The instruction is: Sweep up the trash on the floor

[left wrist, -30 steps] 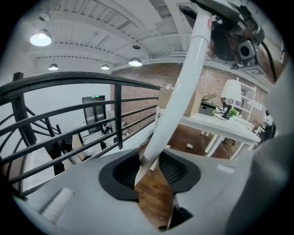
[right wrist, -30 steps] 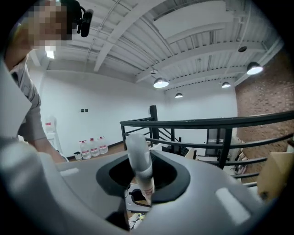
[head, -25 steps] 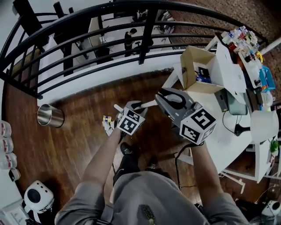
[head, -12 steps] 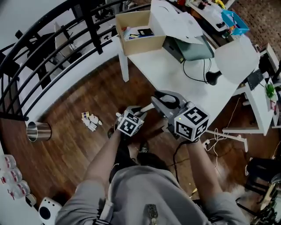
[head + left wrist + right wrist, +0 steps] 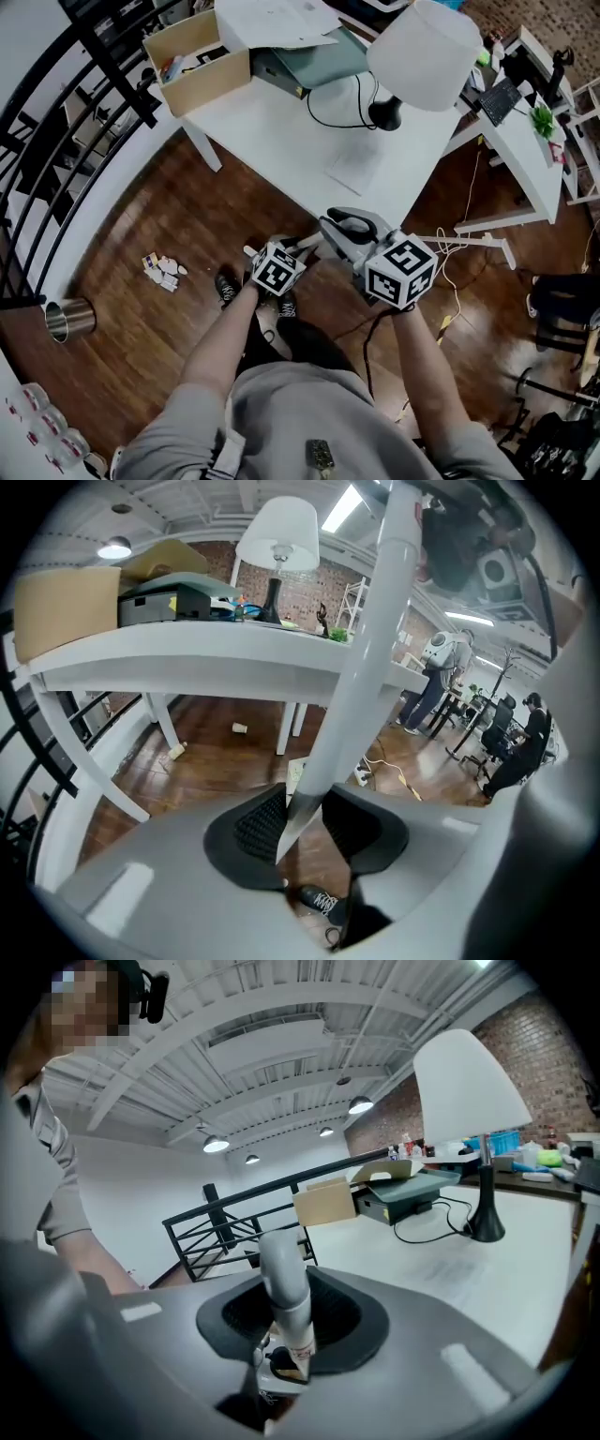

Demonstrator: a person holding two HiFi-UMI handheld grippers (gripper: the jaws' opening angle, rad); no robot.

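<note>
Now both grippers are closed on pale handles, with no gap between pads and handle. The left gripper (image 5: 305,822) has its jaws set fairly wide, and its black pads press a long white pole (image 5: 361,667) on both sides. From those jaws the pole runs up and away toward the other gripper's body at the upper right. The right gripper (image 5: 286,1321) has narrower jaws, clamped on a grey tube (image 5: 284,1283). The tube has a rounded end above the pads and a label just below them. Whether tube and pole are one stick cannot be told.

The trash (image 5: 161,269), a small cluster of pale bits, lies on the wooden floor (image 5: 169,211). It is off to the left of the left jaws and well apart from them. A metal bin (image 5: 67,319) stands further out on that side. Ahead of both sets of jaws stands a white table (image 5: 281,131) with a lamp (image 5: 427,42) and a cardboard box (image 5: 192,70) on it. Beyond the left jaws, under the table, two small scraps (image 5: 240,727) lie on the floor.
</note>
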